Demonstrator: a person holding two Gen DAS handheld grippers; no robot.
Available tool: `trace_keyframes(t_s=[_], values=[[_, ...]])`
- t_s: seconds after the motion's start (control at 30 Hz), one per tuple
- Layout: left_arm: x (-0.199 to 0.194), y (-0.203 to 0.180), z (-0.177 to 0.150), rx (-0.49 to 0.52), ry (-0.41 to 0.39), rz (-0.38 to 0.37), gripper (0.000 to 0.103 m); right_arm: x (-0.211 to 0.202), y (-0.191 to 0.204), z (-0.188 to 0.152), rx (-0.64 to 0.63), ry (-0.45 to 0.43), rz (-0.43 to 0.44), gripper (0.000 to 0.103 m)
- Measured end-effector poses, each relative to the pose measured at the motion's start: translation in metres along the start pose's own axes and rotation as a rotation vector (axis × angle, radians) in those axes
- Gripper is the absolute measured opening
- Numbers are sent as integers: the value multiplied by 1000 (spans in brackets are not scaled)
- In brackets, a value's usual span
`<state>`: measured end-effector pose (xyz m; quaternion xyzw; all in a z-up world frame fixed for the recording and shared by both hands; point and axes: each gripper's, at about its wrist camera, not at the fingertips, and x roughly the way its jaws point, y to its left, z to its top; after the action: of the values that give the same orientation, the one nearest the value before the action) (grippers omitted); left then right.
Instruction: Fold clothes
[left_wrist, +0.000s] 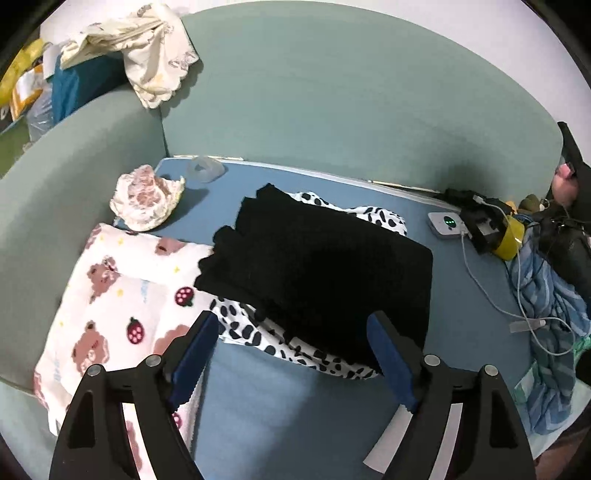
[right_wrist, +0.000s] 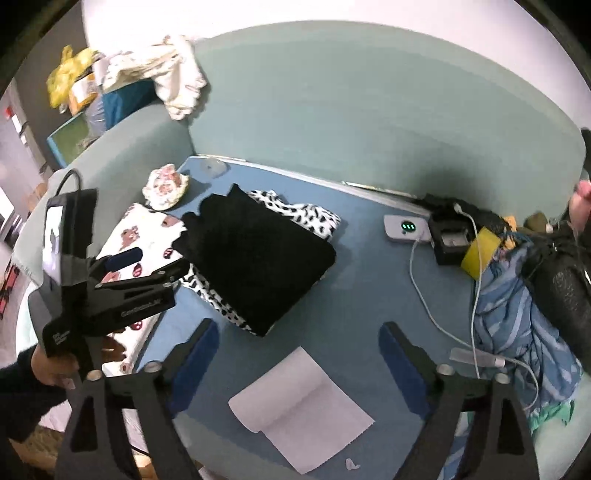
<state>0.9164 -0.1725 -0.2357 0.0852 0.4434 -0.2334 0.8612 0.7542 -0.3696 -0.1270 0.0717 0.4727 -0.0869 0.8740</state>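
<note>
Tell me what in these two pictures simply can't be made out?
- Spotted cloth: both views, mostly covered by the black garment; its shape is hidden.
- Black garment: both views, too dark to show folds or type.
- Blue striped cloth: cut off by the right edge in both views.
- Left claw: right view, seen side-on, its gap unclear.
- Clutter behind the sofa: too small and blurred.

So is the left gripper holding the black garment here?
No. The left gripper is open and empty, above the black garment's near edge.
</note>
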Motion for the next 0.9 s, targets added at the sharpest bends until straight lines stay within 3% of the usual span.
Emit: trace_keyframes(t_s=[0.1, 0.3, 0.5, 0.63, 0.8, 0.83, 0.87, 0.9], values=[[-5, -1, -1, -19, 2, 6, 86, -5, 8, -3, -40, -13, 25, 102], [-1, -13, -4, -20, 3, 35, 86, -1, 17, -16, -107, -10, 40, 103], [-8, -32, -6, 58, -28, 18, 86, 14, 4, -12, 0, 42, 88, 103], [-9, -36, -6, 48, -23, 13, 86, 11, -5, -10, 36, 18, 112, 103], [-8, -37, -5, 66, -11, 68, 85, 6, -8, -7, -34, -12, 92, 103], [-9, -37, -5, 71, -15, 66, 77, 7, -11, -7, -31, -13, 91, 103], [-10, -37, -4, 71, -17, 56, 60, 7, -13, -7, -29, -14, 90, 103], [-11, -38, -2, 72, -16, 49, 49, 7, -16, -6, -27, -15, 89, 103]])
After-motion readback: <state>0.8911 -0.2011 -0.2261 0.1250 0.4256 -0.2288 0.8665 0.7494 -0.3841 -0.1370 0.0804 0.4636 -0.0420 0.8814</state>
